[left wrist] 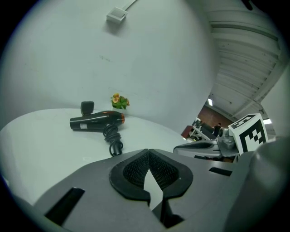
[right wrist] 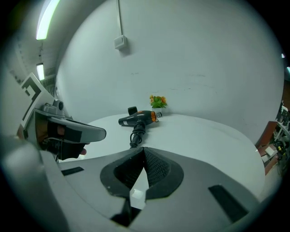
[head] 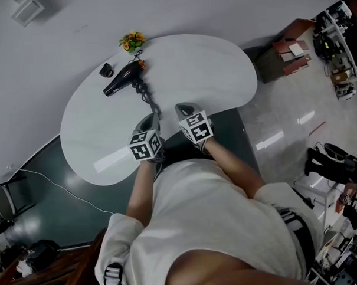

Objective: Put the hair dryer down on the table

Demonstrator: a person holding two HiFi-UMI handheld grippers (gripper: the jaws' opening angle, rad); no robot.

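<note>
The hair dryer (head: 121, 80) lies on its side on the white table (head: 210, 66), near the far left edge of the tabletop. It is black with an orange ring at one end. A small black cap (head: 106, 69) sits just beside it. A little bunch of yellow flowers (head: 132, 40) stands close by at the far edge. The hair dryer's cord (head: 147, 98) runs in curls across the tabletop toward the near edge.

The left gripper (left wrist: 148, 154) is closed, its two jaws pressed together on nothing. The right gripper (right wrist: 143, 150) is closed the same way and is empty too. Both grippers are side by side over the near edge of the tabletop, well apart from the hair dryer.
</note>
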